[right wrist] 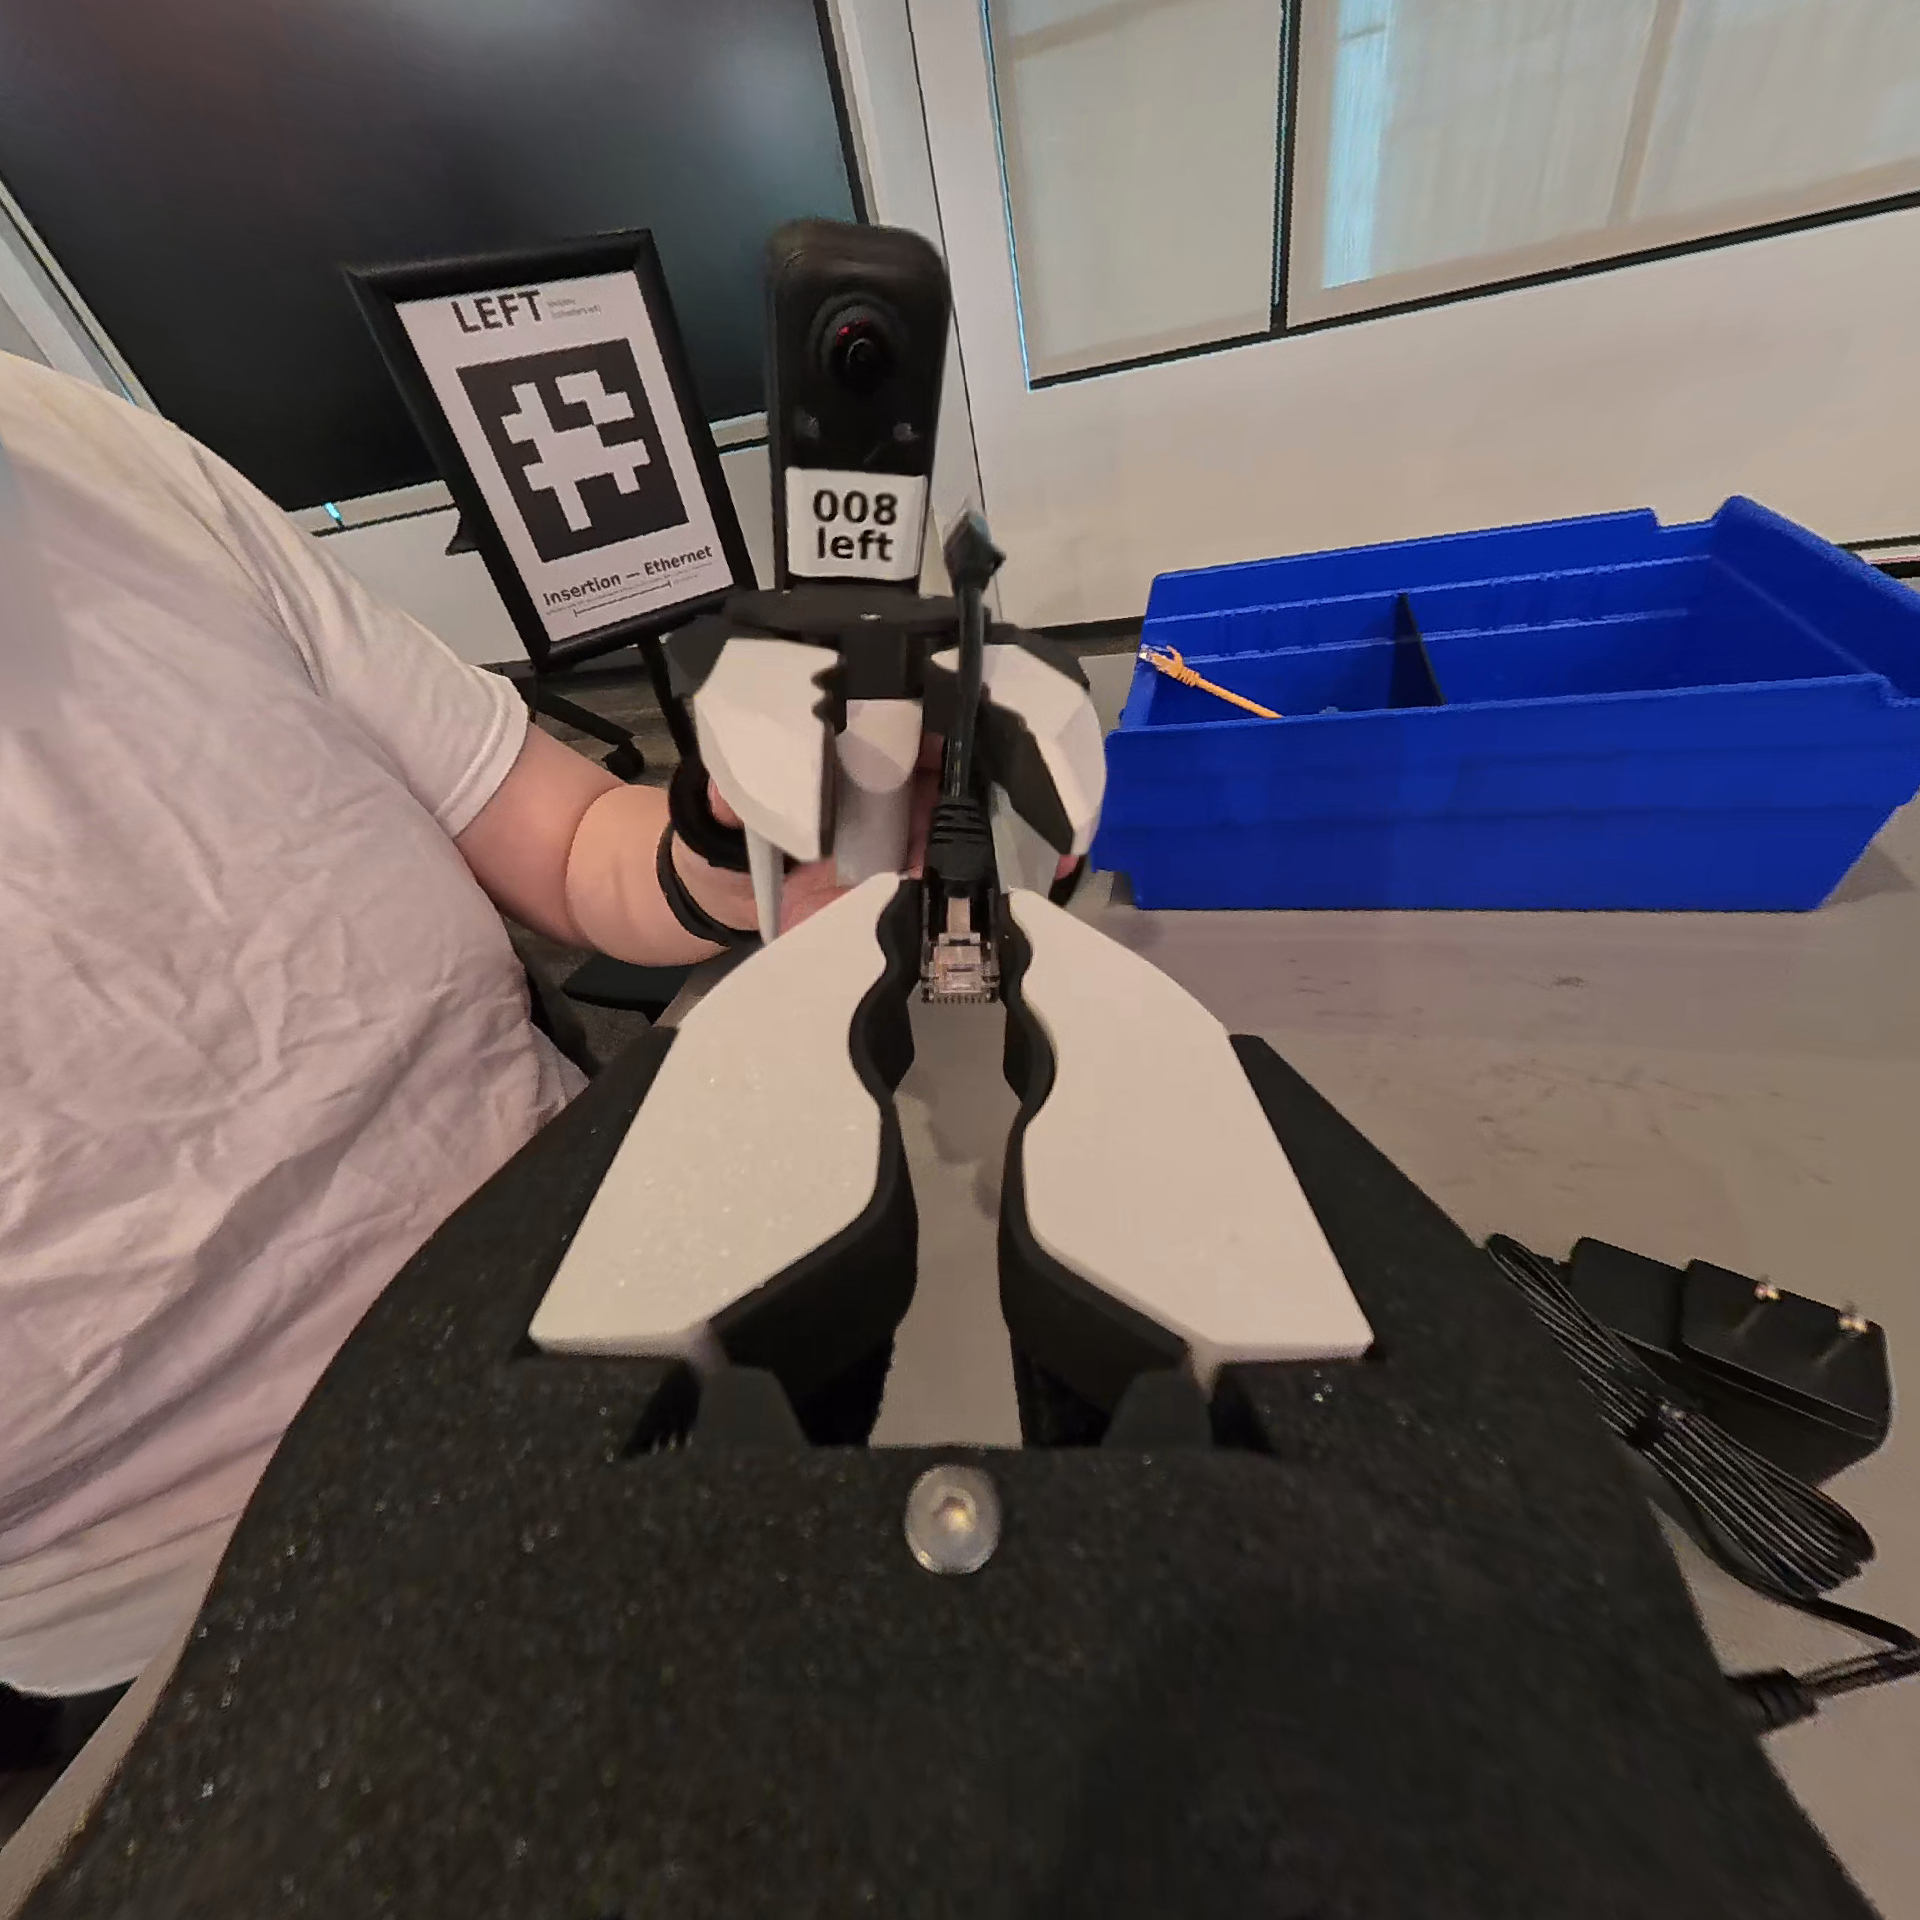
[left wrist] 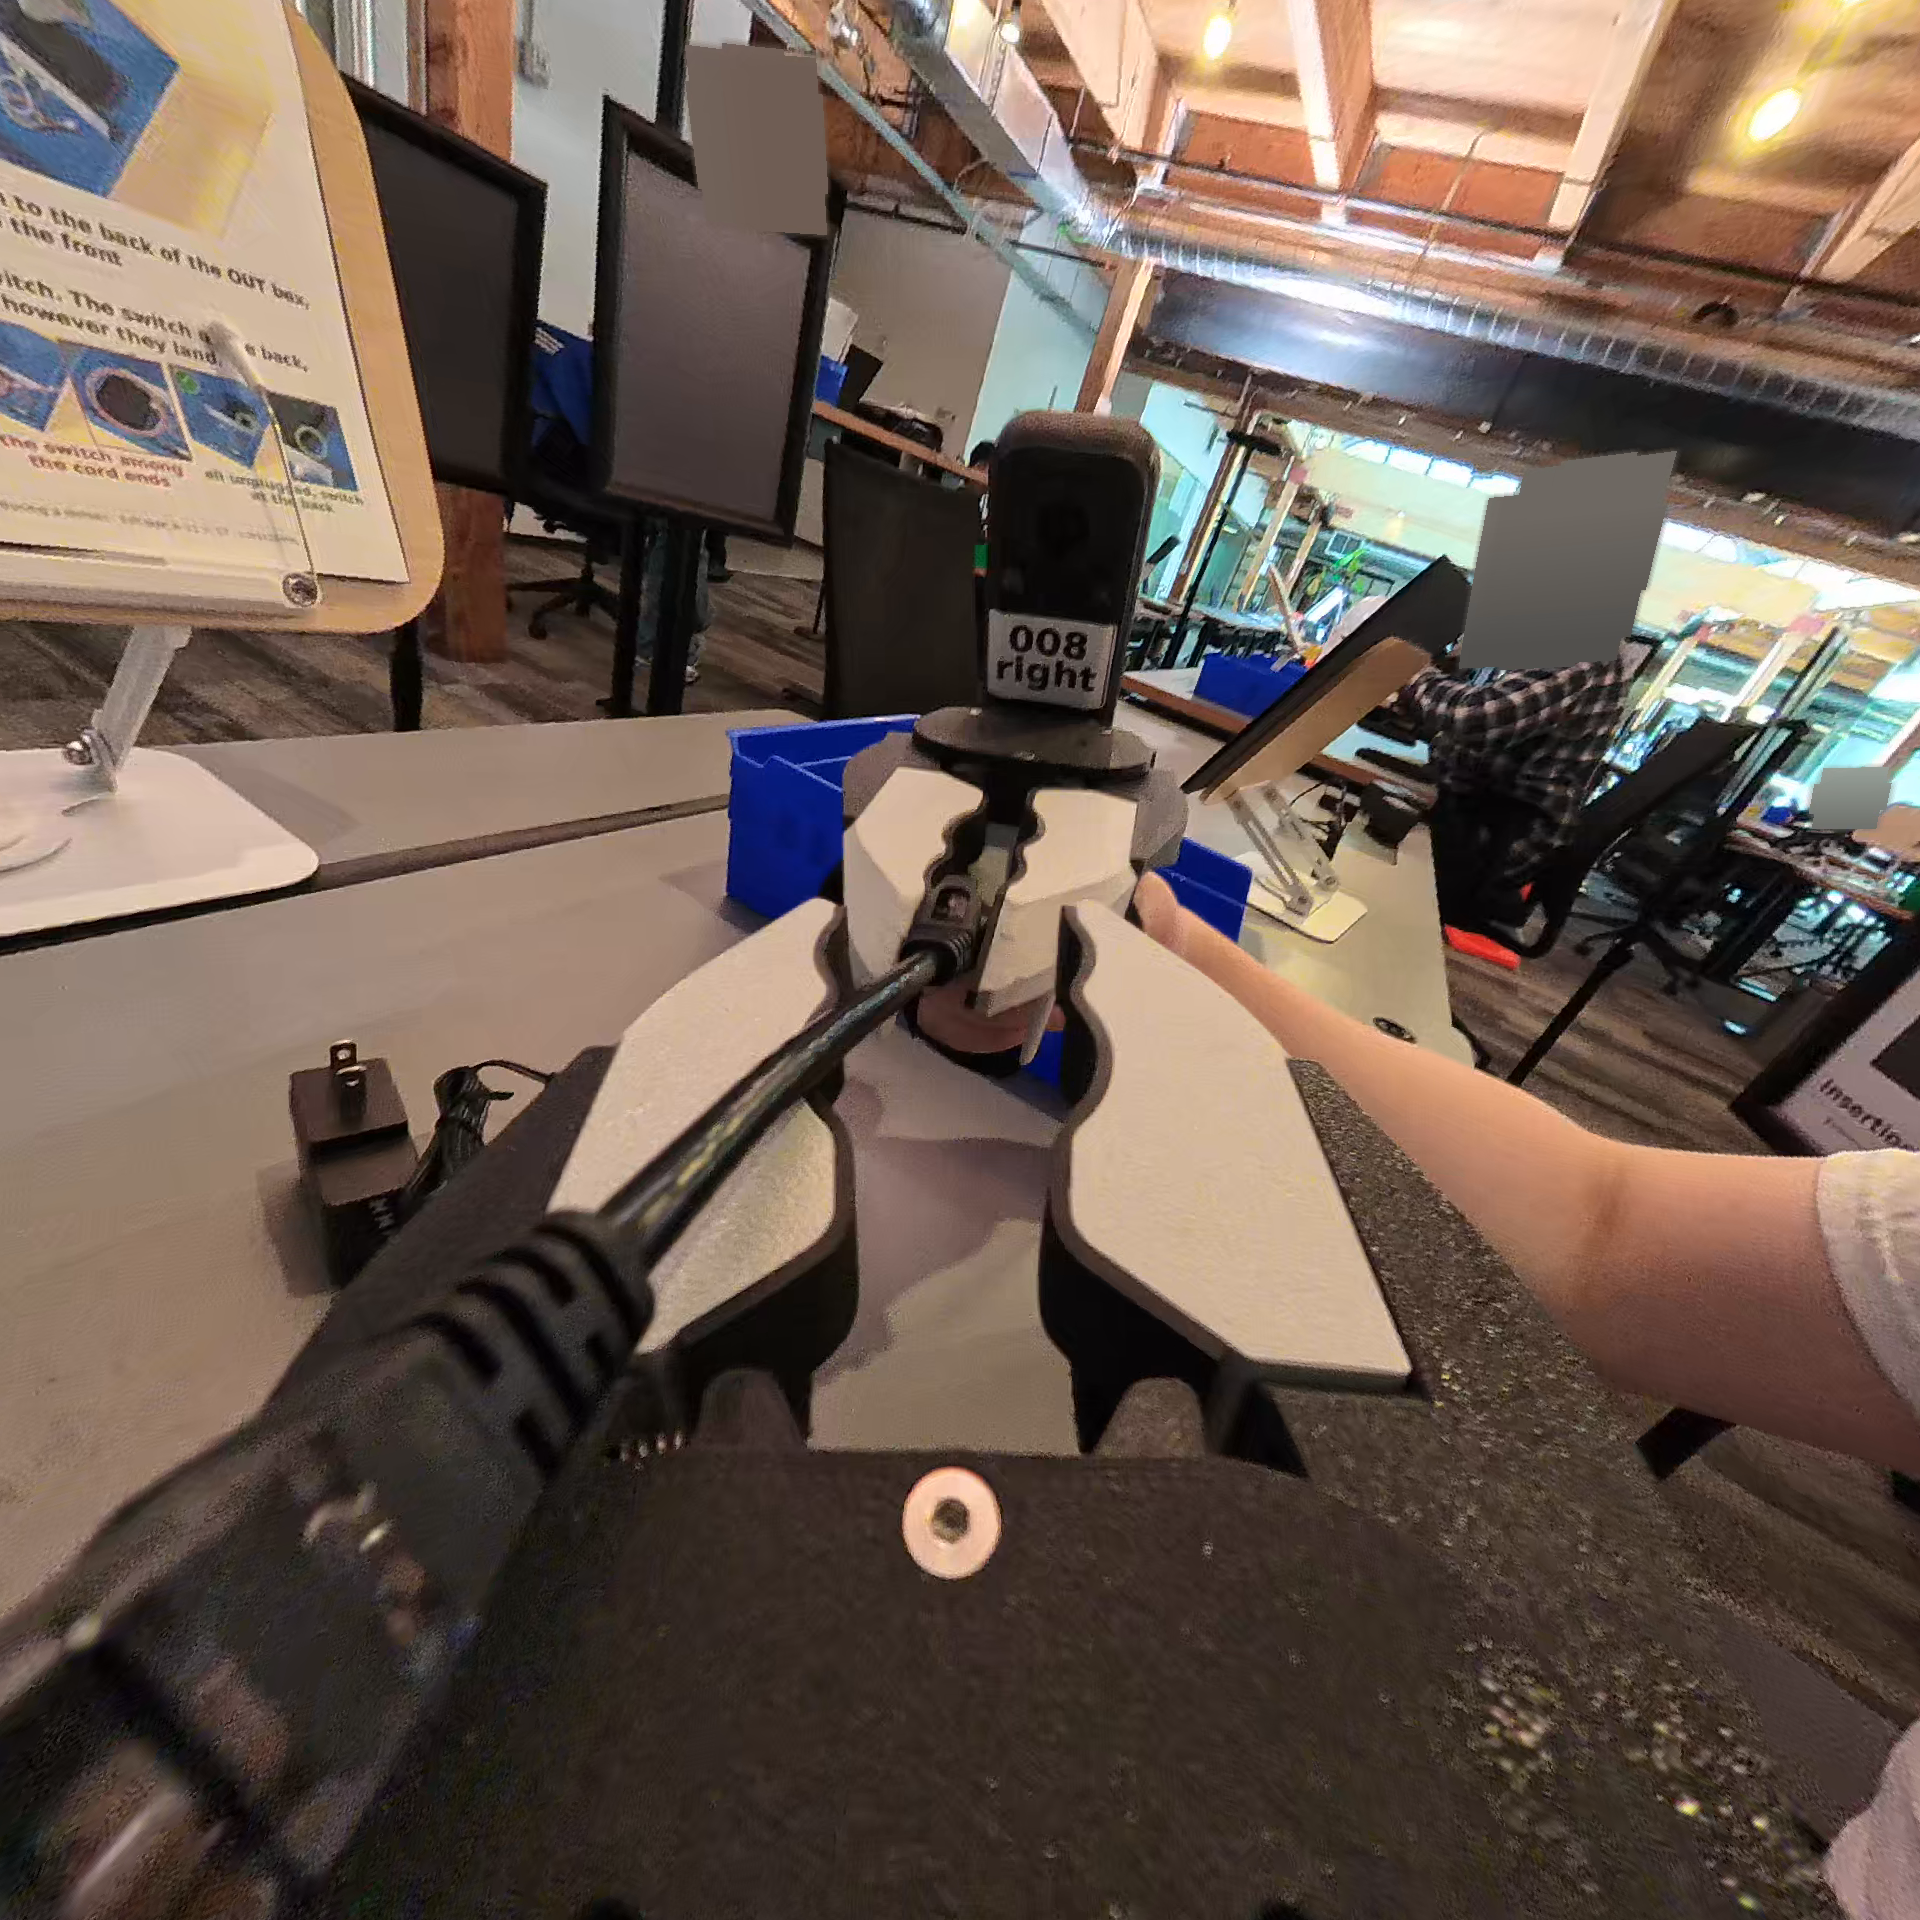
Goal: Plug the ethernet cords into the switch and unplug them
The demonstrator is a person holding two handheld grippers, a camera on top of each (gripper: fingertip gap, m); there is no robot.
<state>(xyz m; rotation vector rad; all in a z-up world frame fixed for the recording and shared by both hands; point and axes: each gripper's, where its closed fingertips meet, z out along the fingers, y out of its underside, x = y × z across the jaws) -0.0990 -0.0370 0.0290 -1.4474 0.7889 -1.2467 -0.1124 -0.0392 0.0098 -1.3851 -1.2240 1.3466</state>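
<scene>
My right gripper (right wrist: 958, 914) is shut on the clear plug (right wrist: 961, 961) of a black ethernet cord (right wrist: 966, 675), held above the grey table (right wrist: 1455, 1039). My left gripper (left wrist: 951, 925) faces it tip to tip and is open. The cord (left wrist: 748, 1112) runs from the right gripper (left wrist: 977, 883) between the left fingers and lies over the left finger (left wrist: 707, 1091), not pinched. Its other plug (left wrist: 312, 1507) hangs close to the left camera. In the right wrist view the left gripper (right wrist: 925, 810) stands wide open around the cord. No switch is in view.
A blue divided bin (right wrist: 1507, 810) stands on the table behind the grippers, with an orange cord (right wrist: 1210, 686) in it. A black power adapter (right wrist: 1766, 1361) with its coiled lead lies on the table. An instruction board on a stand (left wrist: 156, 312) is at the left. A person's forearm (left wrist: 1507, 1174) reaches in. Both grippers' tips are close together, under 4 cm apart.
</scene>
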